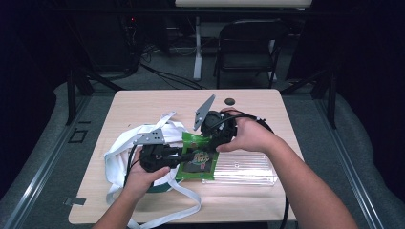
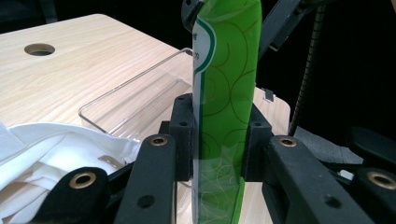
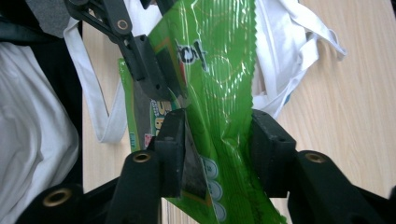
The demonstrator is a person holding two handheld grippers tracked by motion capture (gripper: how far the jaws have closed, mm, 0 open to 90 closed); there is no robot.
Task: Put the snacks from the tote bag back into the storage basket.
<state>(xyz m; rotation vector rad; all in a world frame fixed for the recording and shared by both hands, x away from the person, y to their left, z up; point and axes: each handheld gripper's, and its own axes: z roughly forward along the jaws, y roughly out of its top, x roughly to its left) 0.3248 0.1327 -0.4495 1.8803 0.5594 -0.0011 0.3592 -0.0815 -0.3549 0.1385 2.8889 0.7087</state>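
A dim recording lab: a small light-wood table [image 1: 143,102] ringed by black curtains, floor cables [image 1: 167,74], a black folding chair [image 1: 248,47] behind.

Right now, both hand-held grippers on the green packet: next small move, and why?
Probably close the right hand-held gripper fully on the green packet. Its jaws straddle the packet but the far pad seems barely touching, while the left hand-held gripper already clamps it. The white bag lies open beside it.

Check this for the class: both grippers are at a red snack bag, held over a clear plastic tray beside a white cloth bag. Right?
One error: the snack bag is green, not red, as the left gripper view shows. The left gripper and right gripper, clear plastic tray and white cloth bag stand as stated.
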